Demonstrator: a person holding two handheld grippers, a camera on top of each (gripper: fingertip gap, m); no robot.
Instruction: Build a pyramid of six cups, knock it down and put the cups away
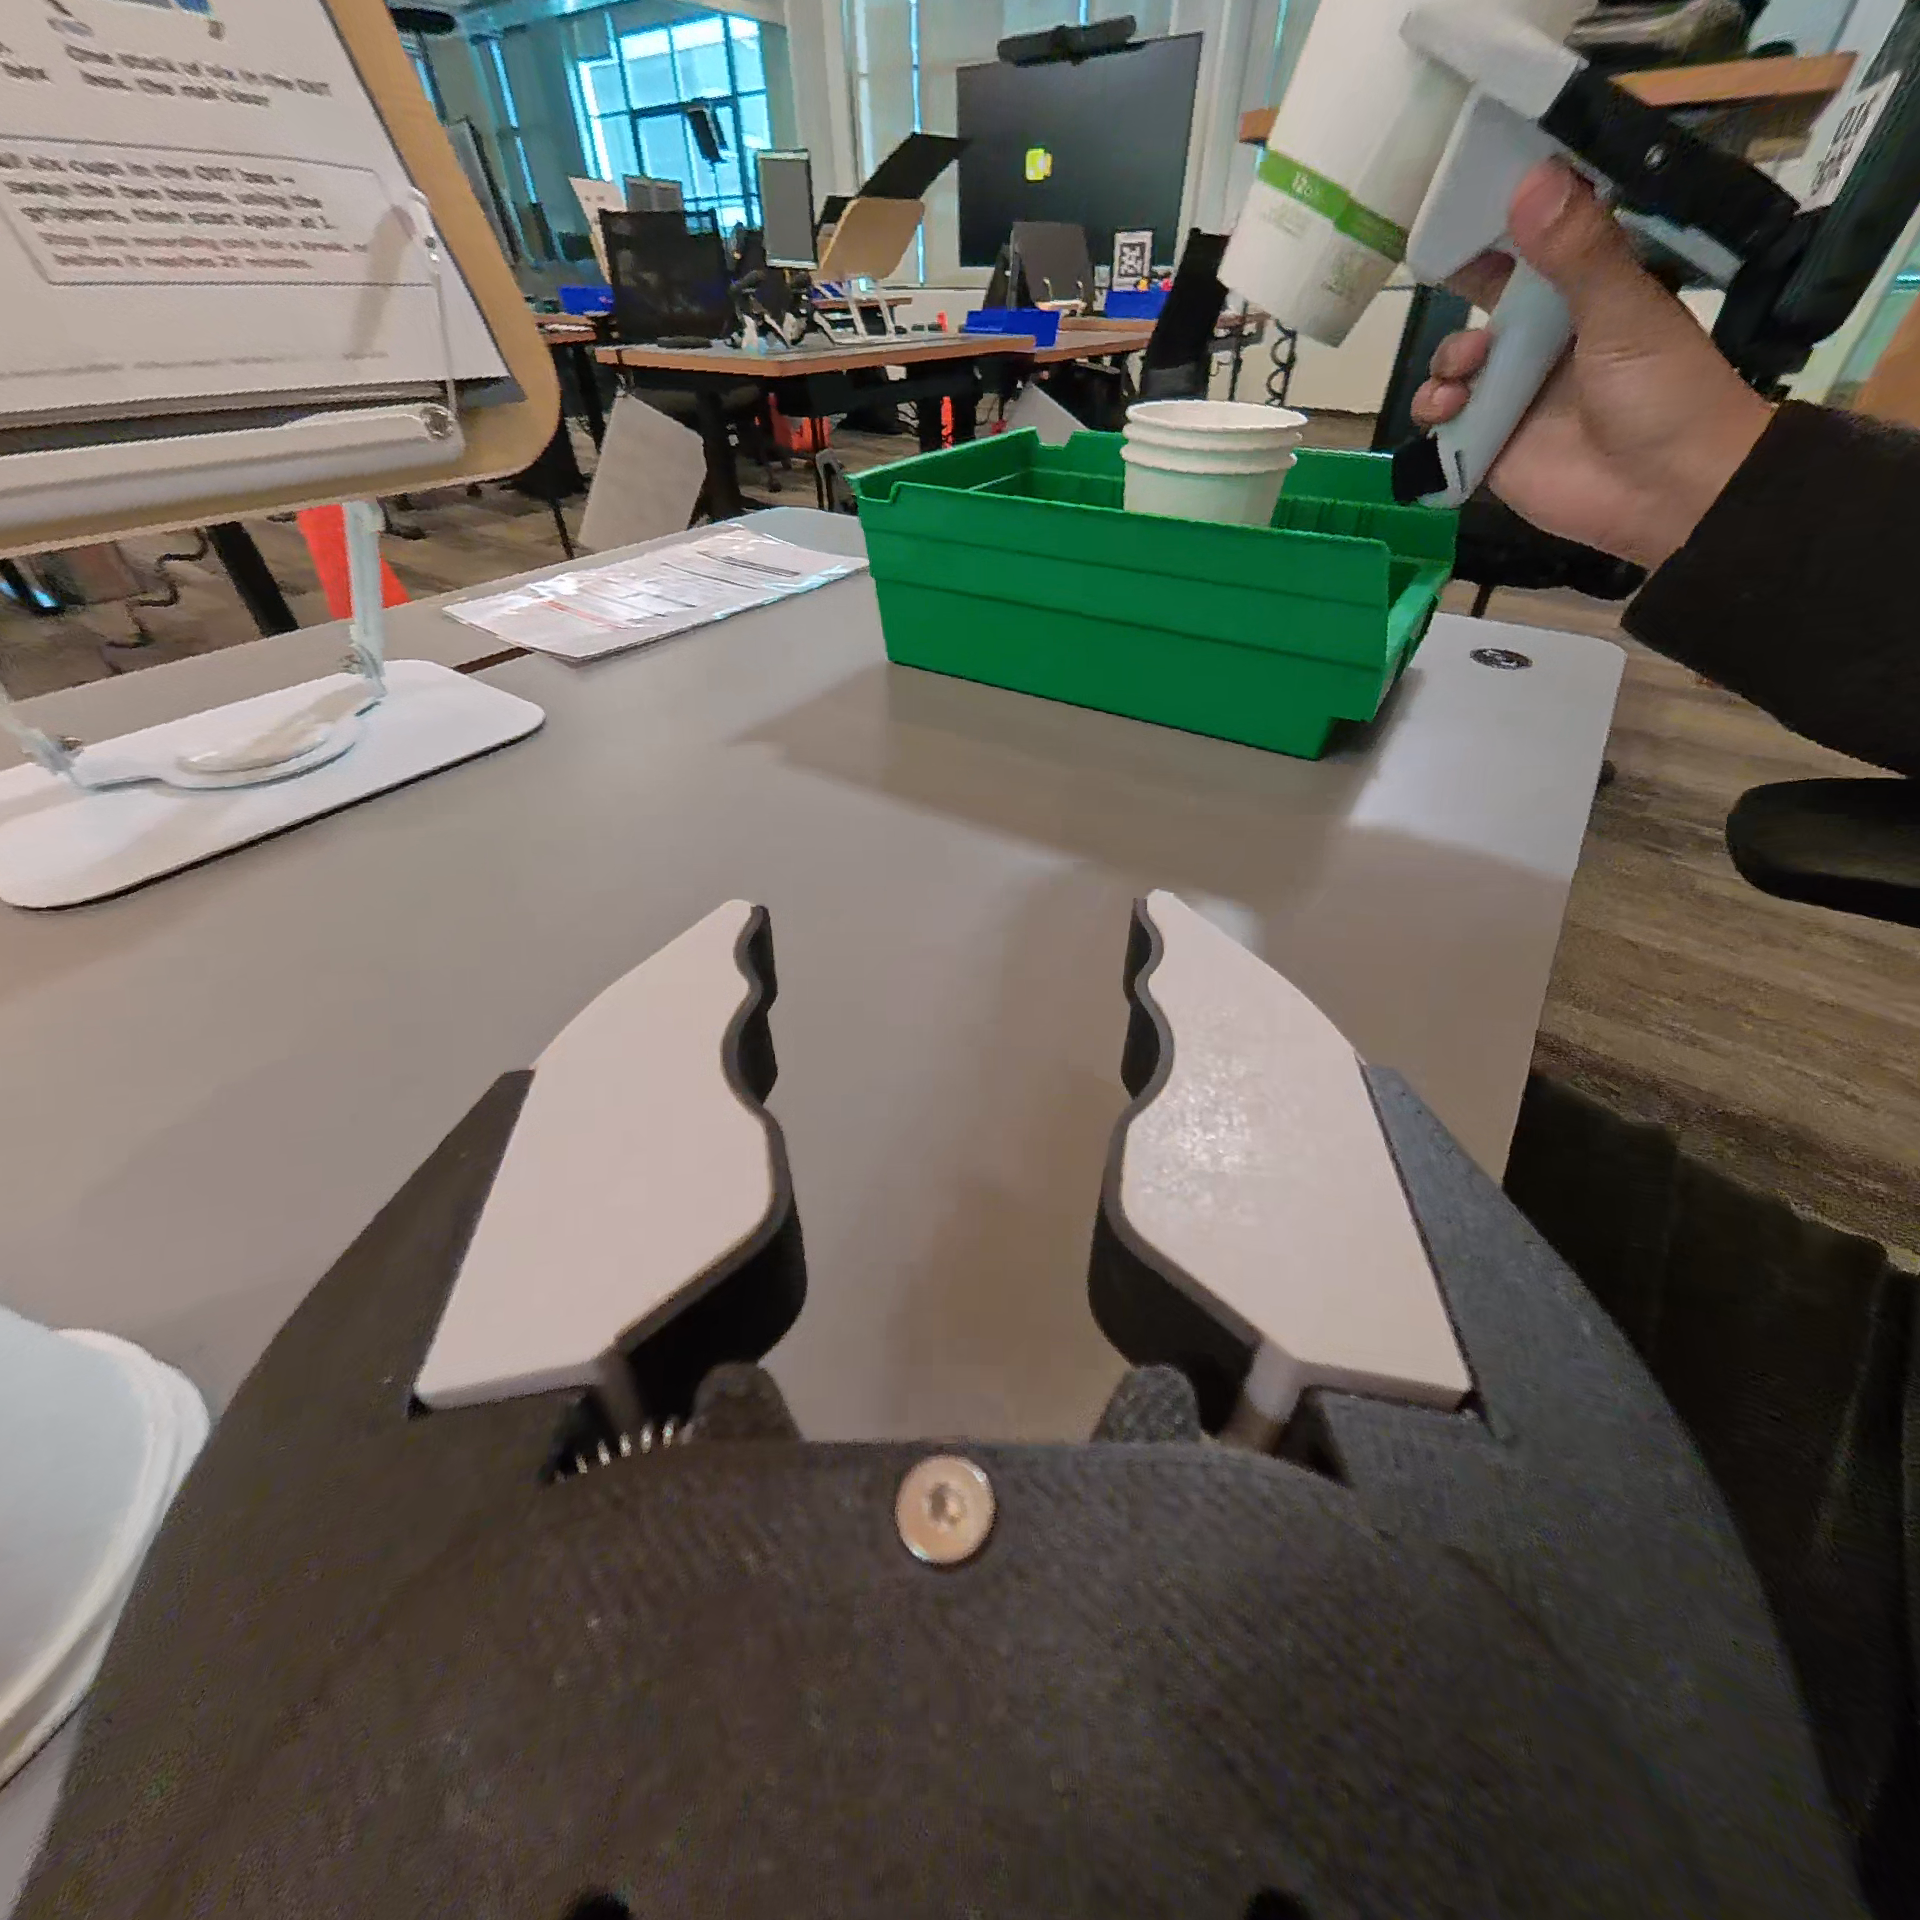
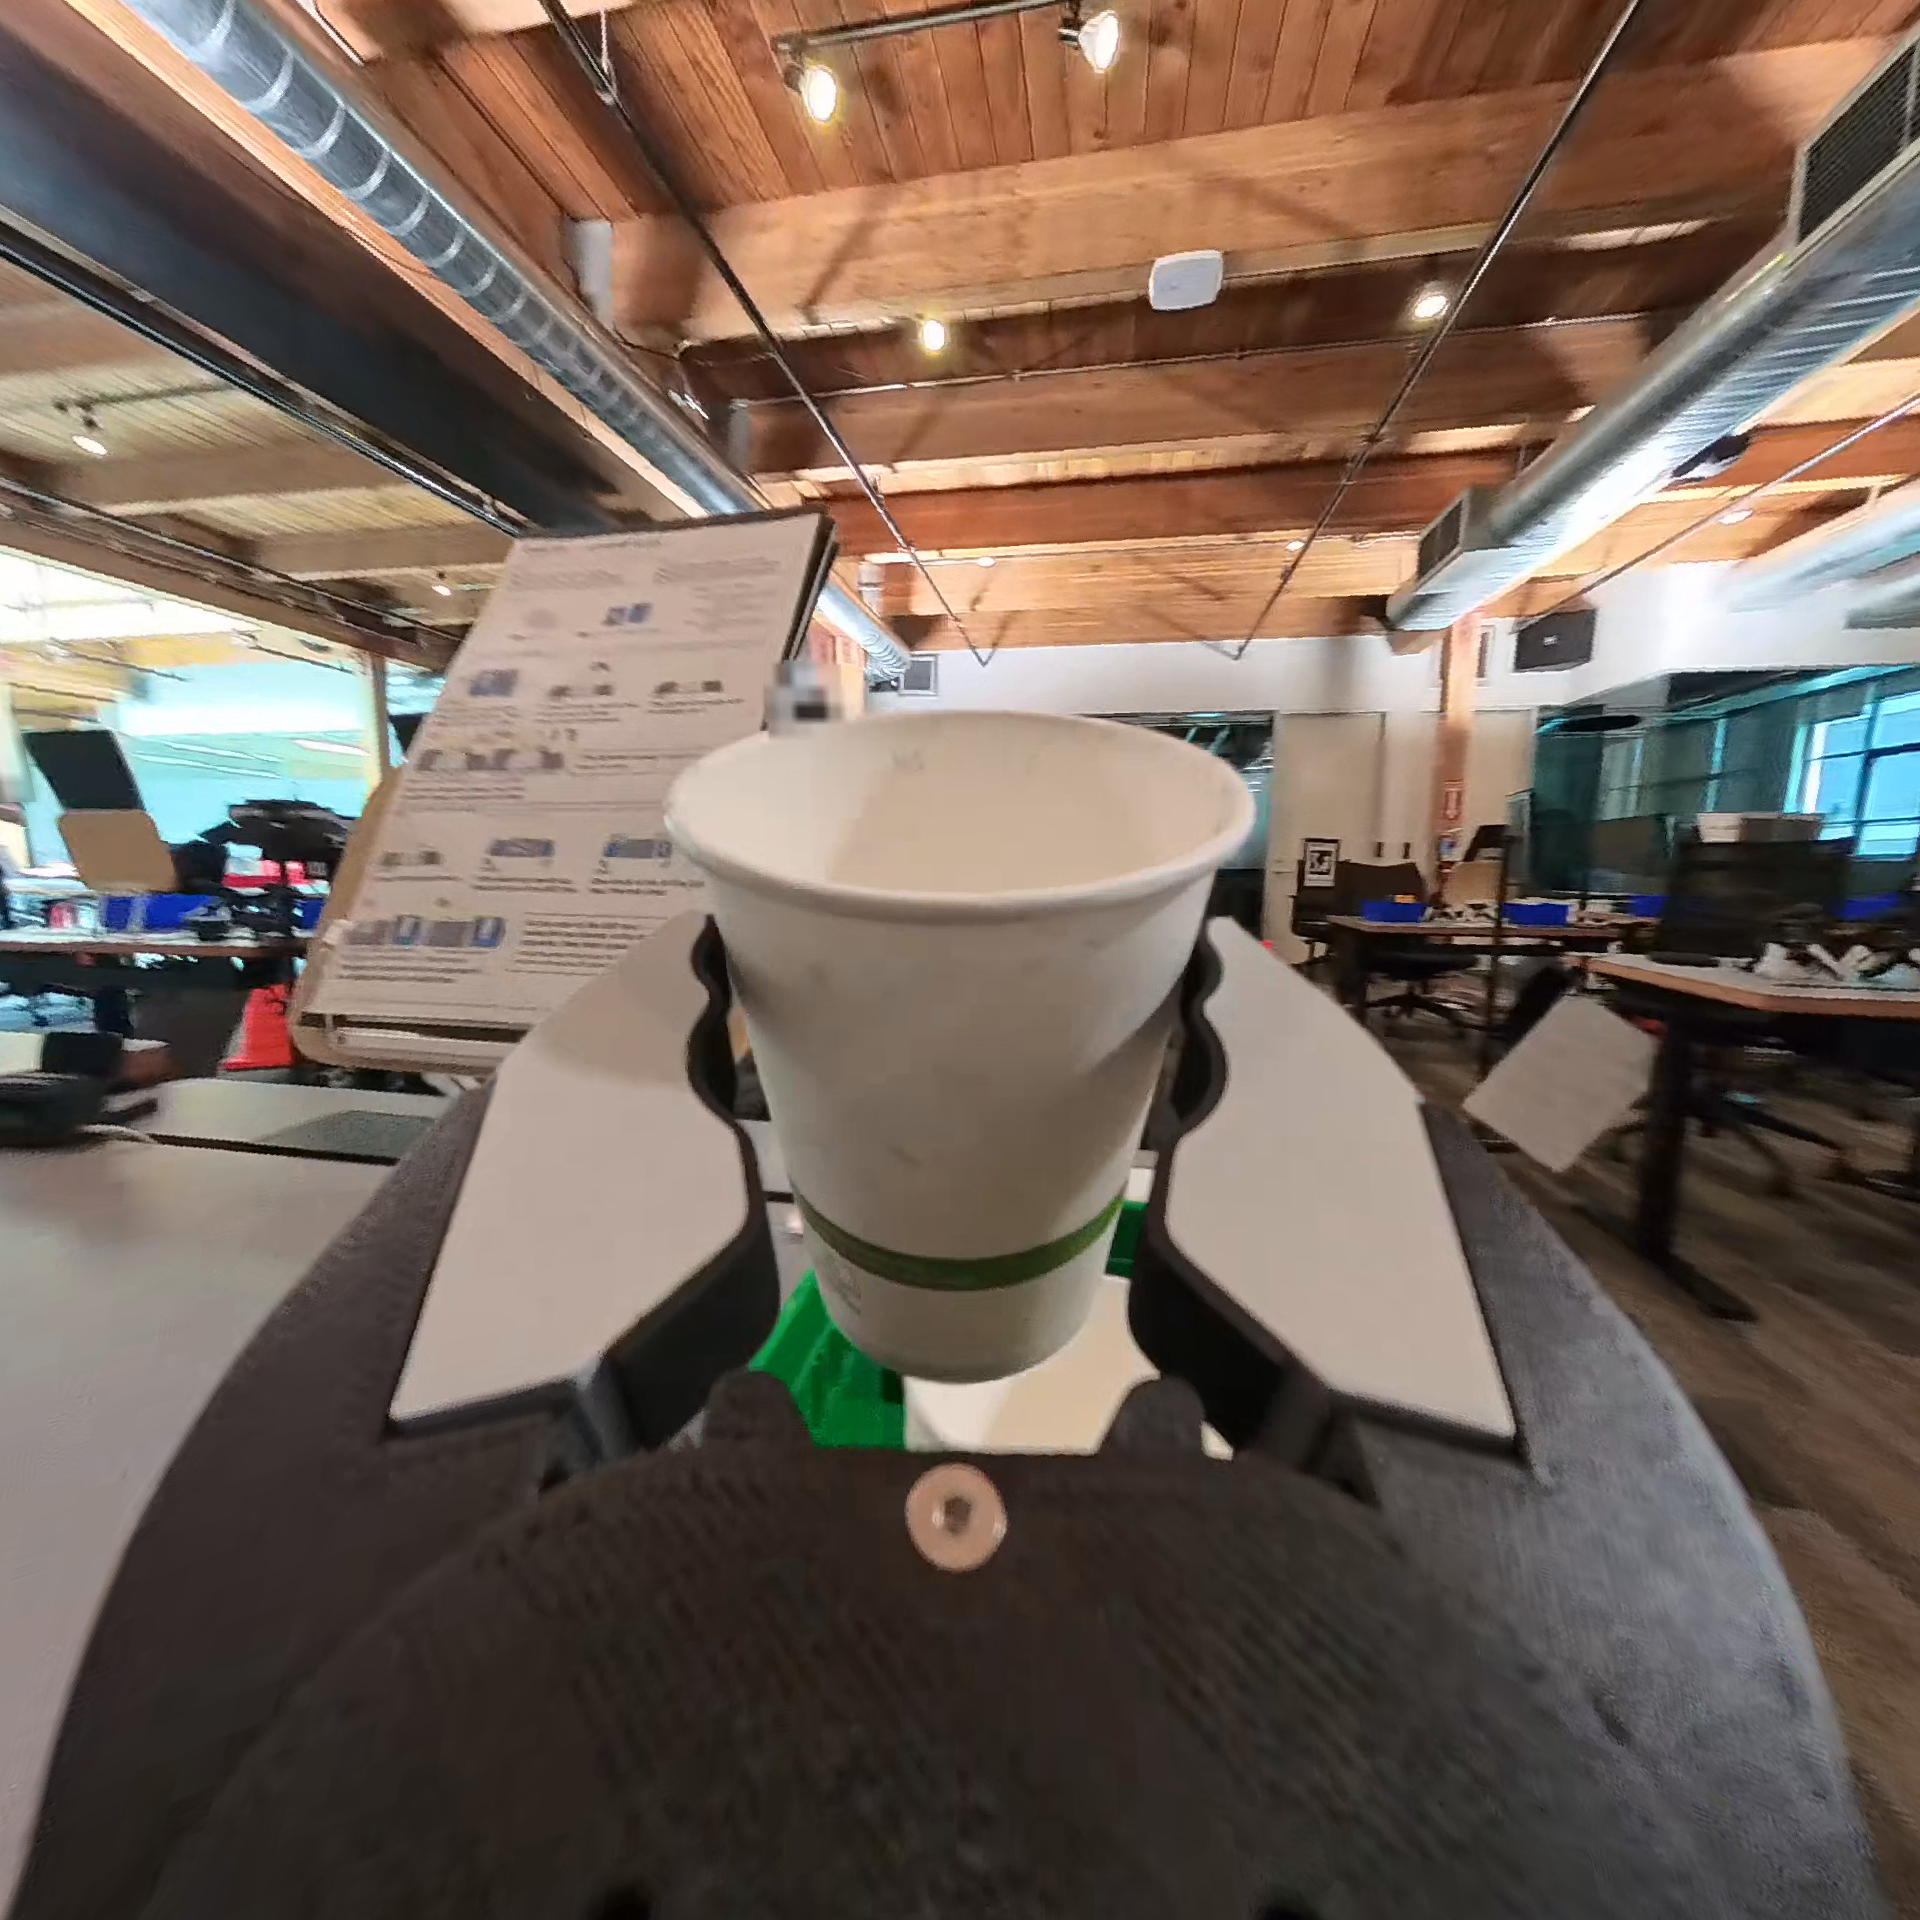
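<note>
My right gripper (image 2: pixel 956 997) is shut on a white paper cup (image 2: pixel 956 1039) with a green band, held upright in the air above a green bin (image 2: pixel 831 1382). The left wrist view shows that cup (image 1: pixel 1340 156) tilted, high above the green bin (image 1: pixel 1143 613), with the right gripper (image 1: pixel 1455 125) and a hand (image 1: pixel 1600 395) holding it. A stack of two white cups (image 1: pixel 1210 457) stands in the bin. My left gripper (image 1: pixel 951 925) is open and empty, low over the grey table (image 1: pixel 727 831), well short of the bin.
A document stand (image 1: pixel 239 312) with a printed sheet is at the left, also in the right wrist view (image 2: pixel 582 810). A plastic sleeve with papers (image 1: pixel 665 592) lies behind. A white object (image 1: pixel 73 1507) sits at the lower left. The table's right edge (image 1: pixel 1558 935) drops to the floor.
</note>
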